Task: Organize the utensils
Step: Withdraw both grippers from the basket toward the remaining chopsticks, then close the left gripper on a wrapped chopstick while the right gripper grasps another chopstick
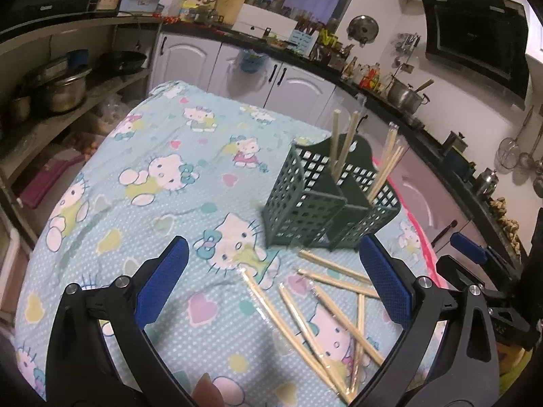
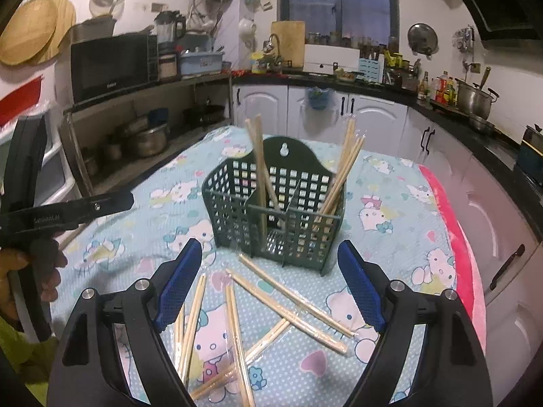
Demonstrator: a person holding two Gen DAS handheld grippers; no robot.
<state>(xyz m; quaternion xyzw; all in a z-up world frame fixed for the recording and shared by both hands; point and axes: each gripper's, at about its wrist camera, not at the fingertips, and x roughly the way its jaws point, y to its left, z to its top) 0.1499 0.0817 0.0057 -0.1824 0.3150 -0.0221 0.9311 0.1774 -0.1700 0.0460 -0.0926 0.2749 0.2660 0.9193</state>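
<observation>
Several wrapped chopsticks (image 2: 292, 300) are lying loose on the surface (image 2: 400, 203) before the green caddy (image 2: 275, 217), which is already holding some. We are hovering both grippers, left gripper (image 1: 275, 281) and right gripper (image 2: 271, 285), jaws apart and empty; next we are likely pinching one loose pair.

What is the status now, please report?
Left gripper open, empty. Right gripper open, empty. Several chopsticks loose on cloth; some stand in green holder. Nothing in the way.
</observation>
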